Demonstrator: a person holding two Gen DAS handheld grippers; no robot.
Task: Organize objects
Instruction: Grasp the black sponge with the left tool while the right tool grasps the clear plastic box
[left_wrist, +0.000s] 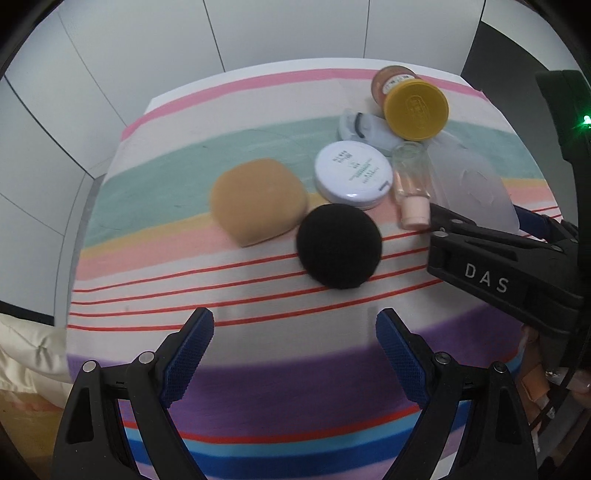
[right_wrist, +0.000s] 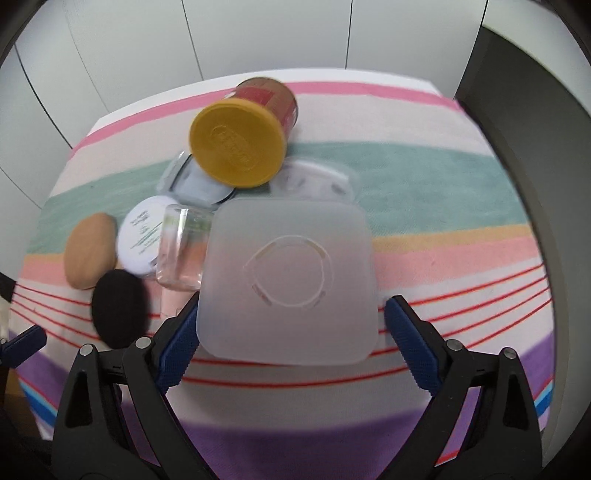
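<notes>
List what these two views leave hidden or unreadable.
- Compact print: left view, too small and blurred.
- Yellow lid embossing: right view, motion blur.
- Bottle cap: right view, behind the frosted box.
- White item behind the box: right view, mostly covered.

both wrist views look down close, sharing the black puff (left_wrist: 338, 245)

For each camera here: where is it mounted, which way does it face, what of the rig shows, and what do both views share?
Left wrist: on the left hand-held gripper, open, facing the black puff; the right hand-held gripper enters at right.
Right wrist: on the right hand-held gripper, open around the frosted square lid.
Shared: puff, lid, yellow-lidded jar, striped cloth.
</notes>
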